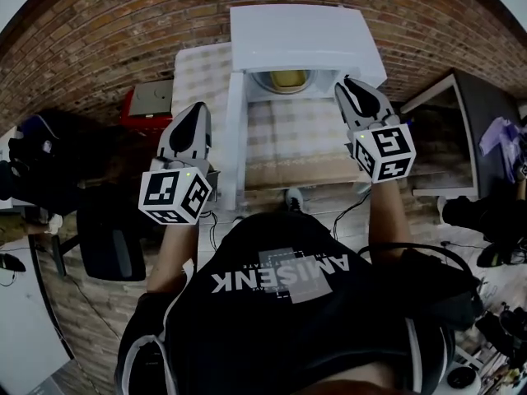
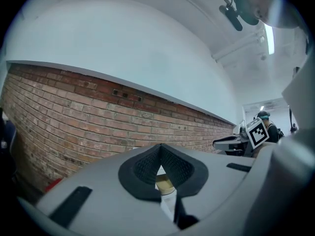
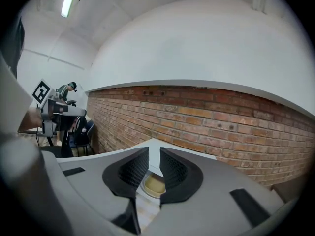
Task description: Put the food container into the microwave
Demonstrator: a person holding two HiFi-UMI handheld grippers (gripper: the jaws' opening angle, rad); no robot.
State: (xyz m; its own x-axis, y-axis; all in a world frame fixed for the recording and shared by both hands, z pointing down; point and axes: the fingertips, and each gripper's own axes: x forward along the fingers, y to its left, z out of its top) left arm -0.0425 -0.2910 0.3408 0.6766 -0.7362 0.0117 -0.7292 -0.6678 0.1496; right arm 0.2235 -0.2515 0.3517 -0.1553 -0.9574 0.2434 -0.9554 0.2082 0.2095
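The food container (image 1: 286, 80), round with yellowish contents, sits inside the white microwave (image 1: 300, 35), just within its opening. The microwave door (image 1: 234, 138) stands open, swung out to the left. My left gripper (image 1: 200, 109) hangs left of the door with its fingertips touching and nothing in them. My right gripper (image 1: 350, 85) is by the right edge of the opening, its jaws a narrow slit apart and empty. Both gripper views show the container low between the pads: left gripper (image 2: 160, 154), container (image 2: 165, 183); right gripper (image 3: 154, 154), container (image 3: 153, 185).
The microwave stands on a table with a checked cloth (image 1: 300, 130) against a brick wall (image 1: 99, 48). A red box (image 1: 144, 109) lies at the left, a black chair (image 1: 107, 237) below it. A dark desk (image 1: 449, 138) is at the right.
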